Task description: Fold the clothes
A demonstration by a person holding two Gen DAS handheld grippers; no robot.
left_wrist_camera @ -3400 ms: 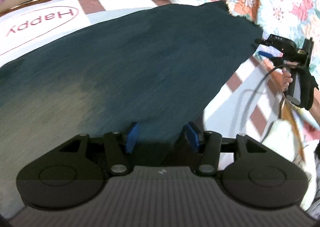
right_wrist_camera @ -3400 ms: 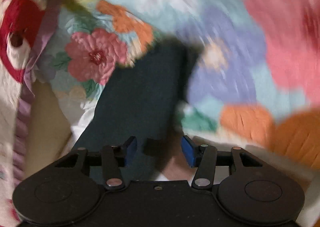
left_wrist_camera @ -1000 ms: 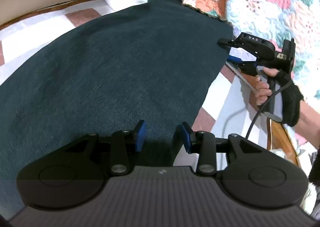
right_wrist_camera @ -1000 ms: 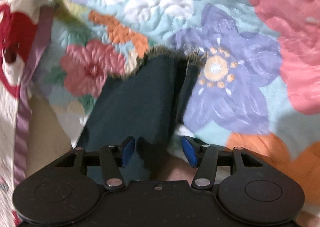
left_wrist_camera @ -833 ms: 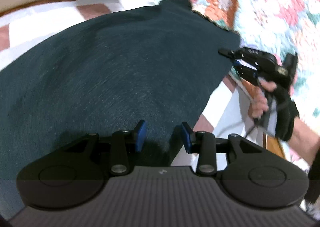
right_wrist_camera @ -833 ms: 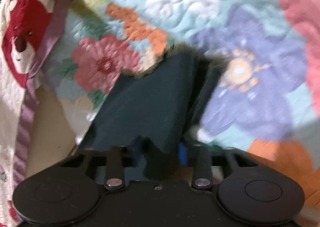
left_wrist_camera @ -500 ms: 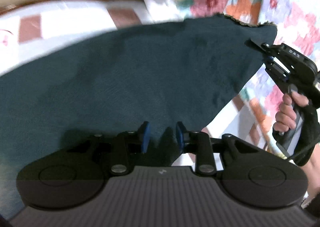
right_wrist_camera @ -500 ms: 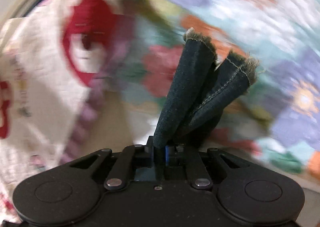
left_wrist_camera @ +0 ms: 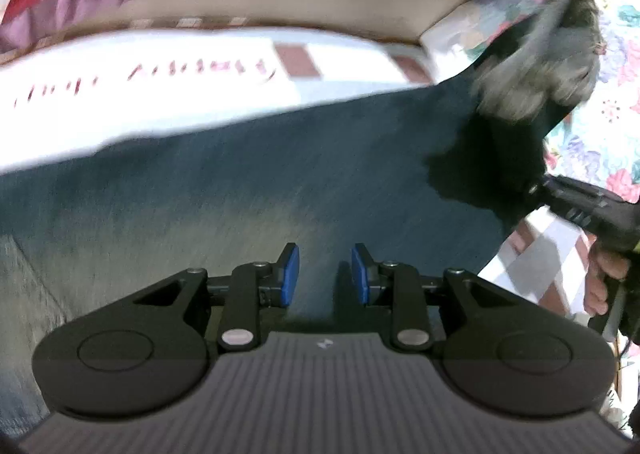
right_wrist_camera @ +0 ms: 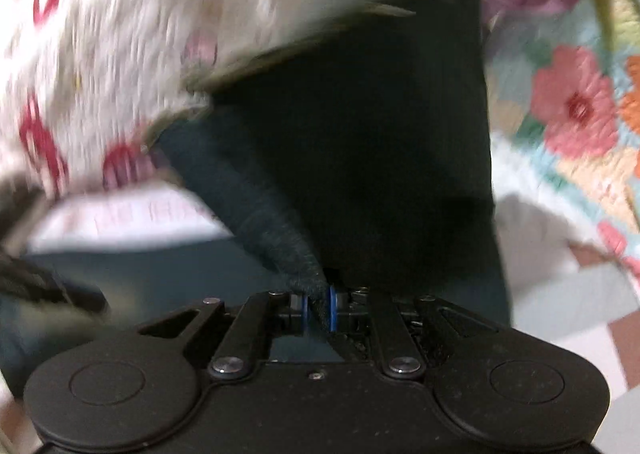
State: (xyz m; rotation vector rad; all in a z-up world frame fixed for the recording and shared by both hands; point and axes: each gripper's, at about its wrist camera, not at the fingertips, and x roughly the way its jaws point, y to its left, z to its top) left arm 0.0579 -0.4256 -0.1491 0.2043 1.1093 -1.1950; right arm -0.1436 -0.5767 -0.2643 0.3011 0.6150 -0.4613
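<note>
Lifted off the bed since 0.5 s ago, the frayed hem of the jeans (left_wrist_camera: 536,69) now swings up and back over the rest of the garment, blurred by motion. In the left wrist view the jeans (left_wrist_camera: 280,181) lie spread on the checked sheet (left_wrist_camera: 192,65), the raised end hanging above the part still flat. The right gripper (right_wrist_camera: 318,308) has its blue pads pinched tight on a bunched fold of denim just below the hem, and a hand (left_wrist_camera: 604,282) grips its handle beside the jeans' near edge. The left gripper (left_wrist_camera: 325,274) has loosened from its earlier near-closed set; its pads now stand spread over the jeans, holding nothing. With only 1 gripper clamped, the risk appears to be a crooked fold: the free side of the leg could sag or twist as it travels, landing off the edge below. The narrow pinch could also slip if the fast swing tugs the heavy cloth.
</note>
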